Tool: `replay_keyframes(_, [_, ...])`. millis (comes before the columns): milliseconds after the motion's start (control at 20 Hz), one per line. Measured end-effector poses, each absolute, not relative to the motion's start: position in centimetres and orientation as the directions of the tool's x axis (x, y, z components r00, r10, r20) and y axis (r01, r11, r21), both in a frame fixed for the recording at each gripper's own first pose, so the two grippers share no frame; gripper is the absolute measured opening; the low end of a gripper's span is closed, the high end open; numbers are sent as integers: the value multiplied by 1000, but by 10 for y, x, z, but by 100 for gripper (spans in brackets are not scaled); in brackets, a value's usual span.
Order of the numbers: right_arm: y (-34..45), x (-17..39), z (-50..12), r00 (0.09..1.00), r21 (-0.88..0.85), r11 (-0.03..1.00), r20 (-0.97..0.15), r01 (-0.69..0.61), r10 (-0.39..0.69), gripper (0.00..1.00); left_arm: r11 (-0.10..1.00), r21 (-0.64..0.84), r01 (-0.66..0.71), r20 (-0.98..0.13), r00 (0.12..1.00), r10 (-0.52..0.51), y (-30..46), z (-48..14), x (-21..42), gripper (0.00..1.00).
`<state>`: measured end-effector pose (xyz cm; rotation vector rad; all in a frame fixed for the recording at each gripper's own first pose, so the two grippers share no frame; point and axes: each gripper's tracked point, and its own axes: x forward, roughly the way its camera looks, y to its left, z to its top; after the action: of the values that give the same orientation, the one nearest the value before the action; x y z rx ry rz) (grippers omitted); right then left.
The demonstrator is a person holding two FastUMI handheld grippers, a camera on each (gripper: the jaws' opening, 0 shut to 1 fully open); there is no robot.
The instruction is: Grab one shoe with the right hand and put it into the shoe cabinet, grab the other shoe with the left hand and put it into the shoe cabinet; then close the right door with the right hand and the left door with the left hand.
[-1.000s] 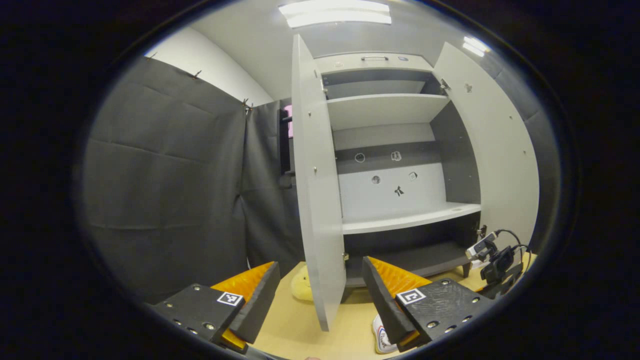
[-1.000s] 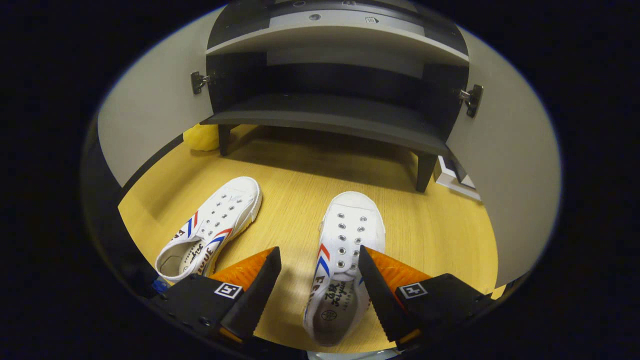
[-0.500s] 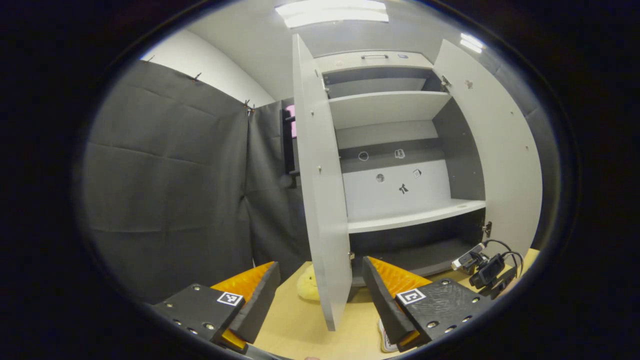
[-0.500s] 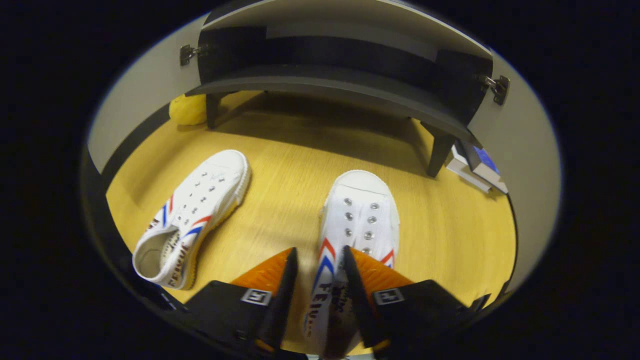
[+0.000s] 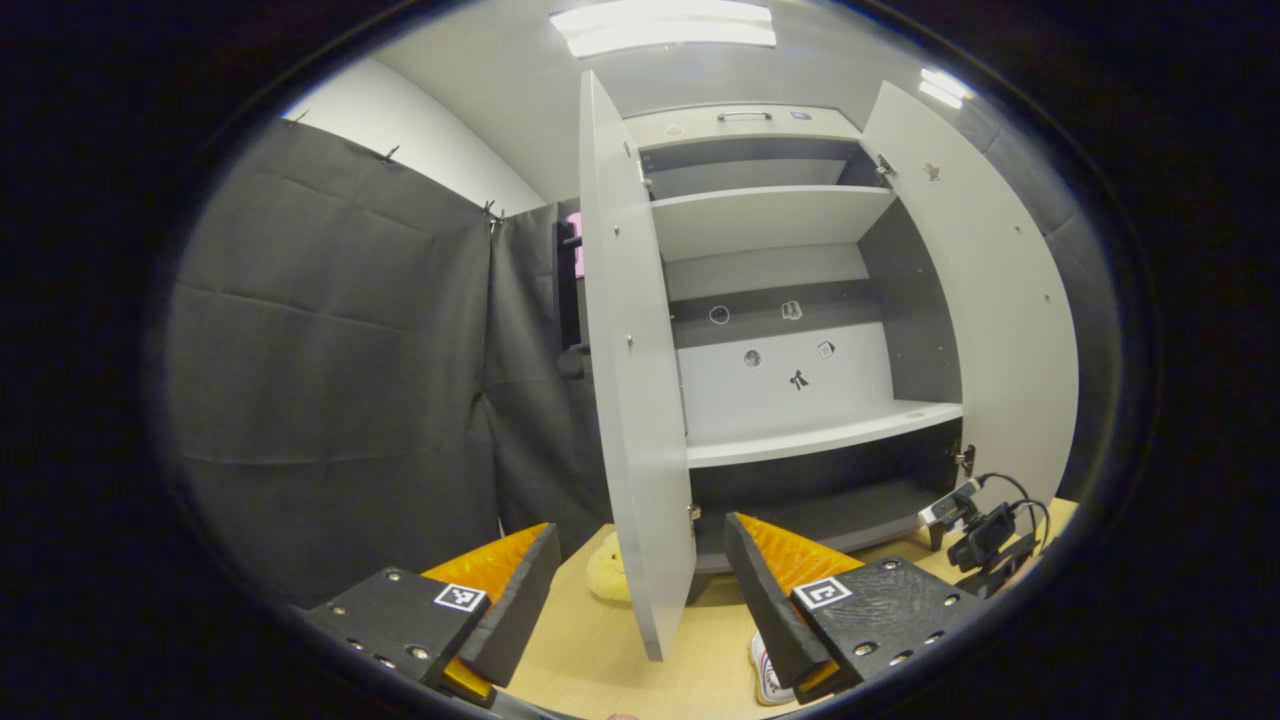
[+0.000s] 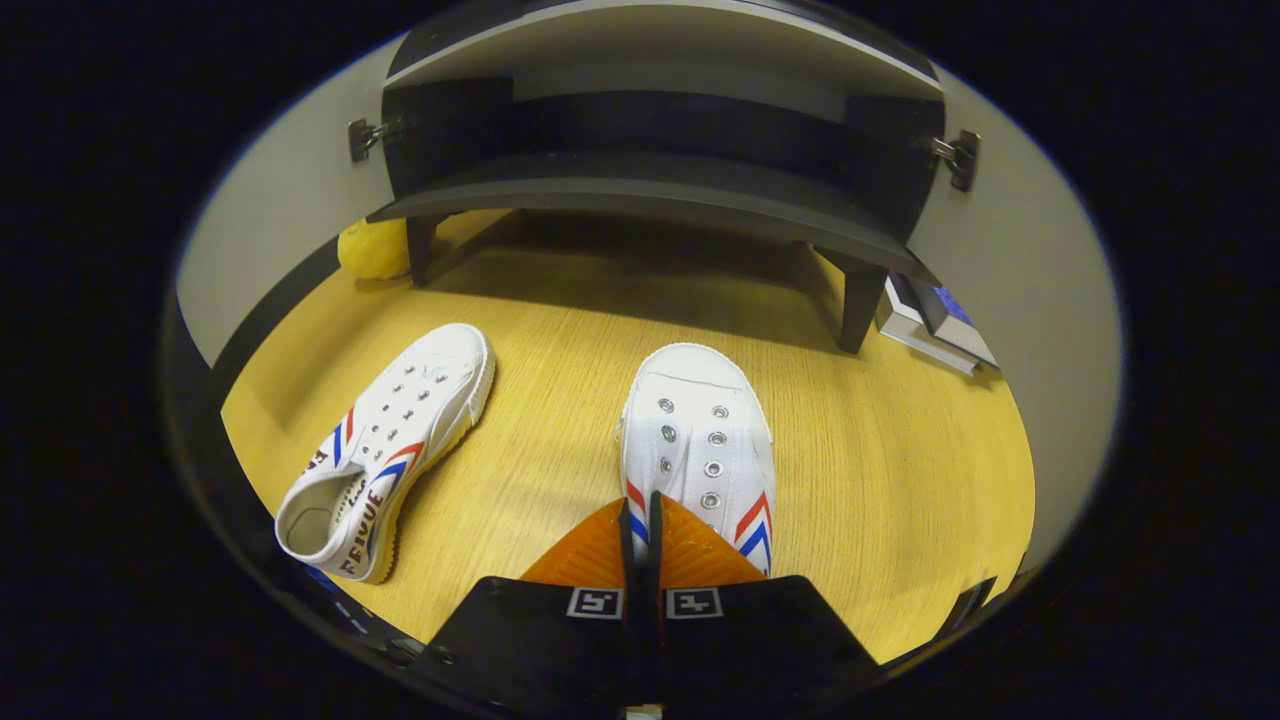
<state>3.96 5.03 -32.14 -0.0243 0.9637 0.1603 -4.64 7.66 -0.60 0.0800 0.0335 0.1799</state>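
Bright, even light from white rectangular ceiling panels [image 5: 668, 25], soft shadow under the dark grey shoe cabinet [image 6: 650, 190] on the yellow wood-grain floor [image 6: 890, 480], sharp focus, strong fisheye bending at edges, no glare

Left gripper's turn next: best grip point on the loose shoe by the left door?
Judging by the pose, take the loose shoe by its heel collar wall, one finger inside the opening. It lies flat on the floor, heel nearest, toe toward the cabinet. Come from above and behind with the left gripper, which is open.
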Motion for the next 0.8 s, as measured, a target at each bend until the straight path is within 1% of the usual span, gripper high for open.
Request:
replay_keyframes(100, [46, 42, -310, 578, 100, 989, -803, -108, 145, 2, 983, 78, -164, -23, 986, 166, 73, -5, -46, 95])
replay_keyframes(250, [41, 42, -292, 601, 124, 987, -783, -104, 162, 0, 987, 74, -140, -26, 990, 142, 62, -6, -43, 95])
replay_keyframes(350, [42, 45, -277, 632, 139, 985, -755, -106, 174, 1, 990, 69, -123, -26, 992, 125, 55, -7, -39, 95])
replay_keyframes(500, [51, 48, -246, 680, 229, 968, -694, -100, 235, 1, 993, 67, -99, -28, 995, 101, 47, -9, -36, 96])
replay_keyframes(800, [54, 63, -178, 754, 249, 957, -597, -150, 274, 1, 995, 63, -71, -20, 997, 73, 38, -8, -33, 95])
